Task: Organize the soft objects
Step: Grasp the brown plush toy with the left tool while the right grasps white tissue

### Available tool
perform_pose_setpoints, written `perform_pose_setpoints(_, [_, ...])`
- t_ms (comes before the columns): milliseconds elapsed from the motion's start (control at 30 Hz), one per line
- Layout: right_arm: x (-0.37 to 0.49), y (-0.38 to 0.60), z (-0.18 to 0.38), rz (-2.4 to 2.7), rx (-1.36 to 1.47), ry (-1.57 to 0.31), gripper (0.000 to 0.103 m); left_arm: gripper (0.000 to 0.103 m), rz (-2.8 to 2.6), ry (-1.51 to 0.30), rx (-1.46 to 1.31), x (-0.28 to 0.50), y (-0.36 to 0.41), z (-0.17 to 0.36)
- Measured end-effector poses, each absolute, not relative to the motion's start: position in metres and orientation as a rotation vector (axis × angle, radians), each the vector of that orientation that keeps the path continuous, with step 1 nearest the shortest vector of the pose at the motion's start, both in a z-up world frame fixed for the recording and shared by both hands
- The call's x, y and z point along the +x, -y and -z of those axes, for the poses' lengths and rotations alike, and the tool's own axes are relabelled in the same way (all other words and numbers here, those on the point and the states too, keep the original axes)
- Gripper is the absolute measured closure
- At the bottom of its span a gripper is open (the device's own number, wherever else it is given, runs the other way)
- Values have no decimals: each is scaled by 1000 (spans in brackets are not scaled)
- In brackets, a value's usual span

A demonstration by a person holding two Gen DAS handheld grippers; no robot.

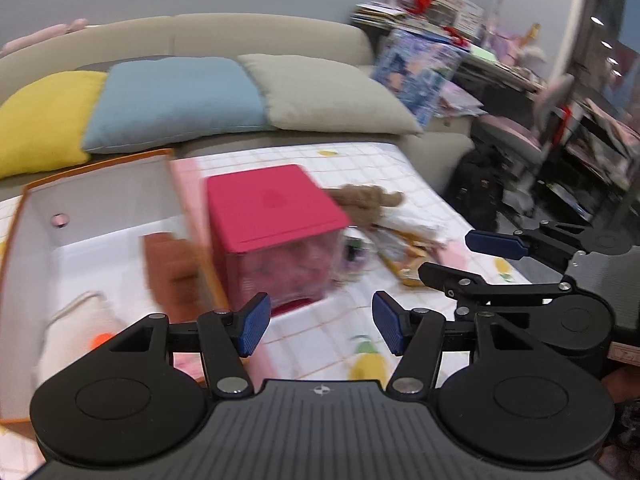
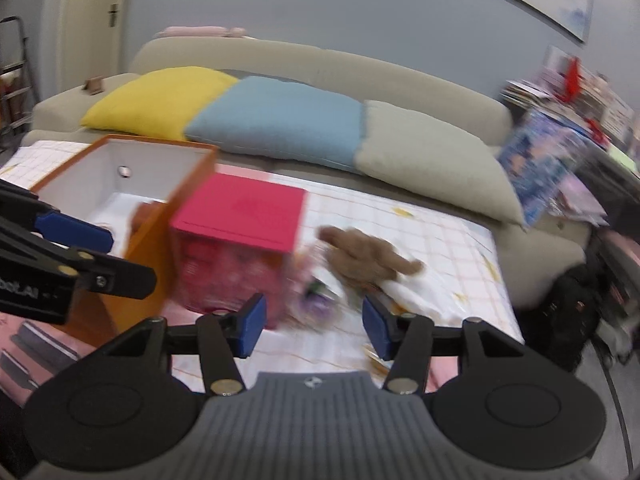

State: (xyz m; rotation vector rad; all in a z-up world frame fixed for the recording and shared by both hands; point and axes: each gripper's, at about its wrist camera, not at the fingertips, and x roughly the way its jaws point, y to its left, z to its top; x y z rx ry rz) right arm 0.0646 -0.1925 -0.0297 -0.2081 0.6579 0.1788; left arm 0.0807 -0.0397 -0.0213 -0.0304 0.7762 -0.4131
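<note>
An orange box with a white inside (image 1: 92, 200) (image 2: 120, 184) stands open at the left on a checked cloth. It holds a brown soft item (image 1: 168, 268) and a white plush (image 1: 76, 332). A clear box with a red lid (image 1: 272, 200) (image 2: 240, 208) stands beside it. A brown plush toy (image 1: 368, 200) (image 2: 368, 256) lies to its right among blurred small items (image 2: 316, 296). My left gripper (image 1: 320, 326) is open and empty, low over the cloth before the red-lidded box. My right gripper (image 2: 312, 326) is open and empty; it also shows in the left wrist view (image 1: 460, 260).
A beige sofa (image 2: 320, 60) behind holds yellow (image 2: 160, 96), blue (image 2: 280, 120) and grey (image 2: 432, 156) cushions. Cluttered shelves and a chair (image 1: 520, 120) stand at the right, with a black bag (image 2: 572, 312) on the floor.
</note>
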Motion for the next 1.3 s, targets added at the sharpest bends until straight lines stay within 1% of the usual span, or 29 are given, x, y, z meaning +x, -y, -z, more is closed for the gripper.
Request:
perform_pose_setpoints(100, [66, 211, 34, -112, -205, -655, 44, 34, 471, -773, -15, 83, 56, 23])
perform_pose_setpoints(433, [89, 265, 59, 19, -92, -677, 44, 34, 563, -795, 47, 112, 105, 27])
perform_pose_setpoints(667, [120, 290, 84, 65, 0, -692, 44, 34, 593, -780, 205, 138, 141, 31])
perform_pose_setpoints(900, [149, 286, 99, -12, -70, -608, 44, 34, 591, -756, 407, 179, 166, 39])
perform_pose_setpoints(1067, [169, 284, 115, -69, -114, -586, 43, 29, 603, -772, 495, 211, 182, 48])
perform_pose_setpoints(1100, [173, 285, 119, -73, -113, -593, 41, 26, 606, -784, 511, 216, 186, 50])
perform_pose_setpoints(1133, [177, 287, 122, -72, -100, -600, 33, 25, 609, -797, 525, 223, 190, 53])
perform_pose_setpoints(1167, [182, 291, 125, -69, -79, -605, 27, 25, 609, -811, 534, 229, 194, 55])
perform_pose_setpoints(1200, [185, 295, 128, -64, -57, -607, 20, 24, 609, -828, 537, 234, 197, 58])
perform_pose_setpoints(1233, [188, 300, 130, -56, -42, -606, 18, 24, 607, -847, 541, 239, 199, 61])
perform_pose_setpoints(1300, [195, 309, 134, -33, -11, -612, 18, 24, 585, -879, 543, 247, 204, 67])
